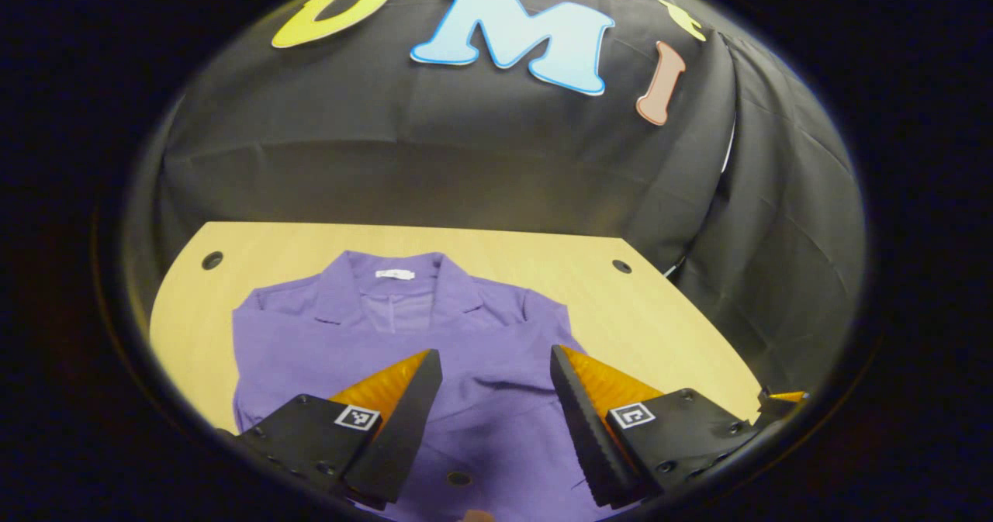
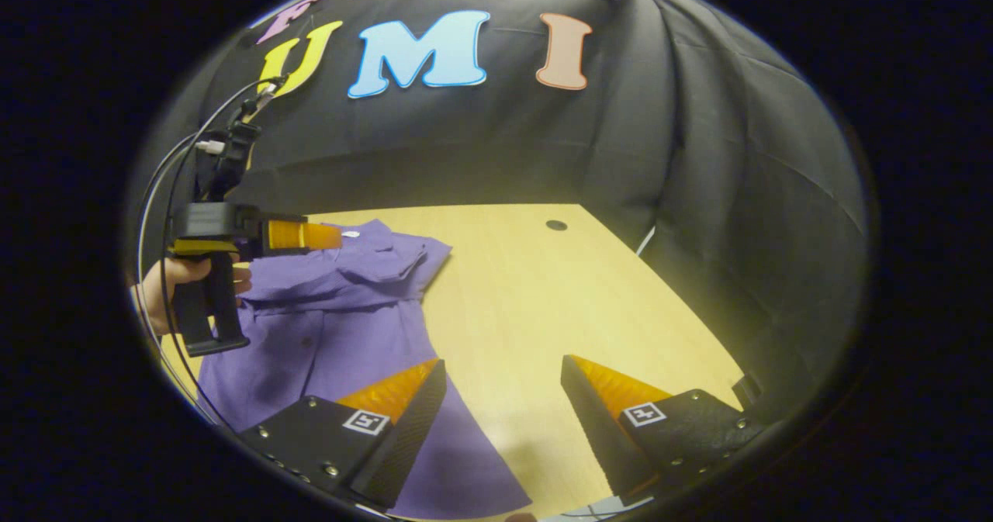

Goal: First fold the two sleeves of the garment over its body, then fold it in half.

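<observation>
A purple collared garment (image 1: 465,336) lies flat on the wooden table (image 1: 659,312), collar and white neck tag at the far side. My left gripper (image 1: 494,350) hovers open over the middle of its body, with nothing between the fingers. In the right gripper view the garment (image 2: 333,328) sits at the left, with cloth bunched in a fold at its near shoulder (image 2: 396,258). My right gripper (image 2: 504,361) is open above bare table beside the garment's right edge. A hand (image 2: 167,281) holds the left gripper (image 2: 326,236) above the collar area.
Black cloth walls close in behind and to the right of the table. Small round holes (image 1: 621,266) mark the tabletop's far corners. Bare wood (image 2: 543,297) stretches to the right of the garment. Cables (image 2: 167,188) trail from the left gripper.
</observation>
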A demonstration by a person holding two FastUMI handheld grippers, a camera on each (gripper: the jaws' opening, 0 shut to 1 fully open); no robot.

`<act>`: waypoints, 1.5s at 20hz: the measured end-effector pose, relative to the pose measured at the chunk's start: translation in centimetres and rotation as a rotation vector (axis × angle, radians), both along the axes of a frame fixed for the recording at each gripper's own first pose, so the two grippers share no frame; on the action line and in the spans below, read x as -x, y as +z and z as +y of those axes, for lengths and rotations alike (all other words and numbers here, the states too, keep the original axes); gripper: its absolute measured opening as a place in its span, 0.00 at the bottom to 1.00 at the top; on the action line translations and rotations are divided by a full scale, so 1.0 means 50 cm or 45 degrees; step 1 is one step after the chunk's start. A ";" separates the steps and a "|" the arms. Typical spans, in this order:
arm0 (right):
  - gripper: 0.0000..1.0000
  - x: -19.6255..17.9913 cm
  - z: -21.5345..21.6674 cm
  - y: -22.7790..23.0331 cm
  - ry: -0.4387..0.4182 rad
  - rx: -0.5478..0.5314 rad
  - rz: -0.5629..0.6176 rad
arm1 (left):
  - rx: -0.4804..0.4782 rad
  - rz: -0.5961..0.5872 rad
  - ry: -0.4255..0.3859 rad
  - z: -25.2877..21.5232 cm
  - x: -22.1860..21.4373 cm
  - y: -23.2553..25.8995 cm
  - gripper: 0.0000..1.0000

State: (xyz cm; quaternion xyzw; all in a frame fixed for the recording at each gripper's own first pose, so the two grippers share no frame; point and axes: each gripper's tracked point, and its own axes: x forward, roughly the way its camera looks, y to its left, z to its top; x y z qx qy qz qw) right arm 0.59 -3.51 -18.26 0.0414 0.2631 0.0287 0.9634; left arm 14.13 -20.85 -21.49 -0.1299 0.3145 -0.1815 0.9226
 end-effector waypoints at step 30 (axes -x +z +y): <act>0.93 0.139 0.061 -0.183 0.285 0.080 0.334 | -0.280 0.466 0.149 0.447 0.608 -0.173 0.98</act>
